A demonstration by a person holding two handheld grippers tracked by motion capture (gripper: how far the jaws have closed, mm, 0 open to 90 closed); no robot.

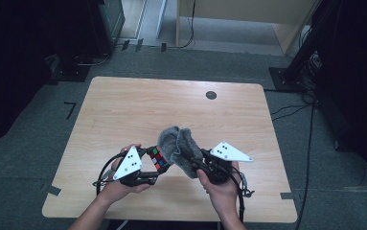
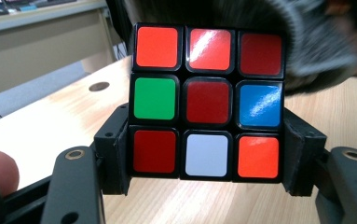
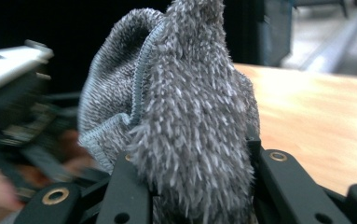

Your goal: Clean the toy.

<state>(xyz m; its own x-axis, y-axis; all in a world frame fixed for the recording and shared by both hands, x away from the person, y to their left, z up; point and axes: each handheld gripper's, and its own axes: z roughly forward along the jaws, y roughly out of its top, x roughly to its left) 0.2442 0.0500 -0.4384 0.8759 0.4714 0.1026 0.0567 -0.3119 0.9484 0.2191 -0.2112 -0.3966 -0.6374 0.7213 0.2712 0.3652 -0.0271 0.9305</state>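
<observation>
The puzzle cube (image 2: 207, 100) sits clamped between the jaws of the left hand-held gripper (image 1: 148, 165), which press on its two lower side faces; it hangs above the near part of the tabletop (image 1: 138, 105), its coloured face turned toward the gripper's camera. Just beside it, touching or nearly so at its far side, is a grey fuzzy cloth (image 3: 185, 116), bunched upright and pinched in the closed jaws of the right hand-held gripper (image 1: 201, 165). Both grippers are close together near the tabletop's near edge. The far half of the tabletop lies bare apart from a small dark round cap (image 1: 211, 95) near the far edge. Grey carpeted floor (image 1: 37, 124) surrounds the tabletop.
</observation>
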